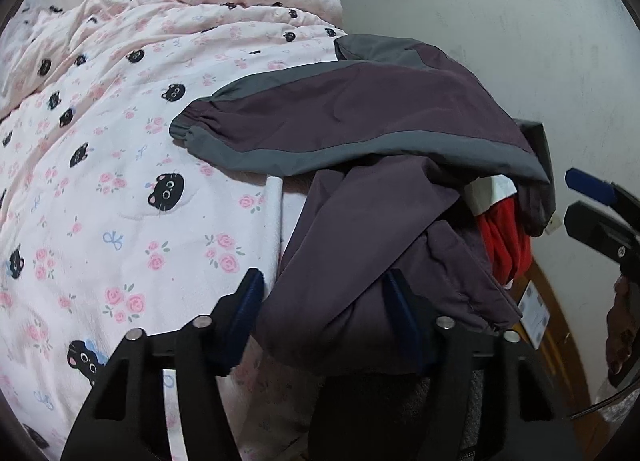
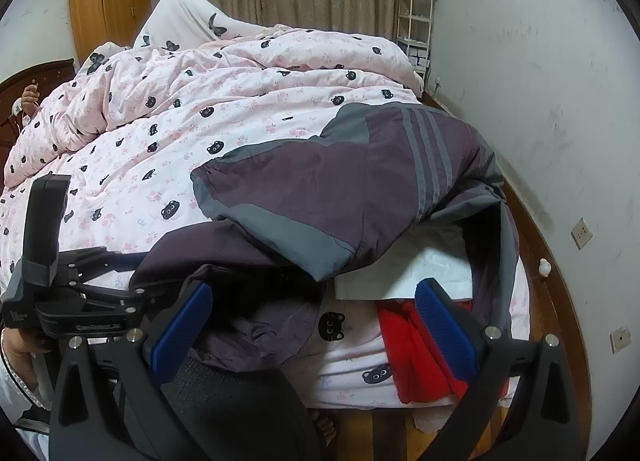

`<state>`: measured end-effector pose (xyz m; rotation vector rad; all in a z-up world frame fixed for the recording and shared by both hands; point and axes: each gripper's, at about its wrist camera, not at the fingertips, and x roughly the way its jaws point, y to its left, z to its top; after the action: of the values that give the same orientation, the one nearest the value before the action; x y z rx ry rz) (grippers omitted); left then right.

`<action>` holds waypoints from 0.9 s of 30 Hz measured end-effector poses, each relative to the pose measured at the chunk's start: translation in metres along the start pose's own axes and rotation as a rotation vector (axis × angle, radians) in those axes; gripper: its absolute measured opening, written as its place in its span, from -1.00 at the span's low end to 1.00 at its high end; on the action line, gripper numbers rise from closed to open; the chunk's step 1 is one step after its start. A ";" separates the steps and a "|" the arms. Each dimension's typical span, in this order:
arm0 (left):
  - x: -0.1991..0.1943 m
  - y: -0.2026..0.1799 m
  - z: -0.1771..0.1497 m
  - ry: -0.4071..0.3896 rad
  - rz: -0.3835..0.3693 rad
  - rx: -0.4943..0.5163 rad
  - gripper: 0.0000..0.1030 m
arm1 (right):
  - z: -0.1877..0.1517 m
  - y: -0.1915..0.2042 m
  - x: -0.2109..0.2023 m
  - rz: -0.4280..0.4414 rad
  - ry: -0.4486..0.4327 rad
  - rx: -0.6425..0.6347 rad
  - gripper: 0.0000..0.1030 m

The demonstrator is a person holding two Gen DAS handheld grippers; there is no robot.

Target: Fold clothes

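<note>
A dark purple jacket with grey panels and stripes (image 2: pixel 352 177) lies crumpled on the near right part of a bed; one sleeve (image 1: pixel 312 125) stretches left across it. My left gripper (image 1: pixel 324 297) is open, its blue pads either side of a jacket fold (image 1: pixel 352 301) at the bed's near edge. My right gripper (image 2: pixel 316 309) is open and empty, just above the bed edge, with the jacket hem by its left pad (image 2: pixel 184 325) and a red garment (image 2: pixel 416 357) under its right pad. A white garment (image 2: pixel 404 273) lies under the jacket.
The bed carries a pink quilt with black cat faces (image 2: pixel 224 101), bunched up at the back. A white wall (image 2: pixel 540 81) runs close along the right, with the wooden bed frame (image 2: pixel 560 301) beside it. A wooden cabinet (image 2: pixel 108 5), curtains and a white shelf (image 2: pixel 416 25) stand behind.
</note>
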<state>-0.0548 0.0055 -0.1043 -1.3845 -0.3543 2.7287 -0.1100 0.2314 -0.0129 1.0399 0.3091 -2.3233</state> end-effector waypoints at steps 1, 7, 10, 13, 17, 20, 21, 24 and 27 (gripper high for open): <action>0.000 -0.001 0.000 -0.004 0.003 0.008 -0.11 | 0.000 0.000 0.000 0.001 0.000 0.001 1.00; -0.005 -0.004 0.001 -0.025 0.016 0.030 -0.62 | 0.002 0.002 0.001 0.006 -0.001 -0.005 1.00; -0.010 -0.005 0.001 -0.042 0.023 0.037 -0.77 | 0.003 0.005 0.001 0.007 -0.001 -0.013 1.00; -0.016 -0.005 0.001 -0.058 0.020 0.036 -0.86 | 0.005 0.009 0.002 0.015 -0.001 -0.018 1.00; -0.026 -0.004 0.005 -0.084 0.006 0.032 -0.91 | 0.006 0.016 0.003 0.027 -0.001 -0.031 1.00; -0.036 -0.005 0.008 -0.112 0.009 0.032 -0.93 | 0.007 0.023 0.004 0.028 -0.002 -0.054 1.00; -0.040 -0.004 0.008 -0.124 0.010 0.028 -0.93 | 0.008 0.025 0.004 0.028 -0.003 -0.059 1.00; -0.052 0.001 0.011 -0.153 0.014 0.009 -0.93 | 0.009 0.030 0.003 0.039 -0.005 -0.064 1.00; -0.062 0.010 0.013 -0.174 0.023 -0.018 -0.93 | 0.009 0.036 0.004 0.050 -0.008 -0.073 1.00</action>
<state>-0.0279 -0.0163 -0.0508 -1.1645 -0.3751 2.8797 -0.0964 0.1963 -0.0086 0.9924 0.3577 -2.2542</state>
